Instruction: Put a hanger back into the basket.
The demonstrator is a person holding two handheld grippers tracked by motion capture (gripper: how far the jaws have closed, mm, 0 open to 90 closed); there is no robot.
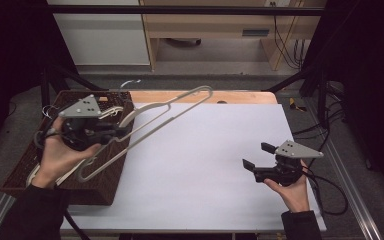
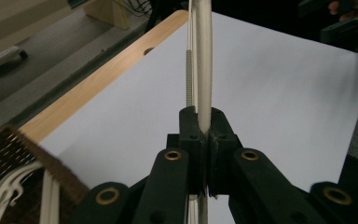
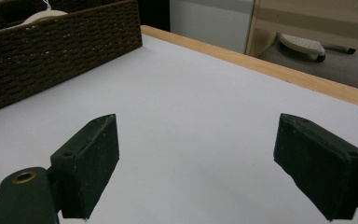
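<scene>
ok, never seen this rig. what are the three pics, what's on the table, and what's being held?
There is no robot arm here. A person holds a two-jaw gripper in each hand, and each gripper carries its own camera.

The high view looks down on the table from the person's side. The other two look along each gripper's black jaws.

A white sheet covers the table, and a dark wicker basket with more hangers inside sits at its left edge.

The left gripper is shut on a pale clothes hanger, lifted clear of the basket and reaching out over the sheet. The left gripper view shows the hanger's bar pinched between the pads.

The right gripper is open and holds nothing, off to the right above the sheet.
</scene>
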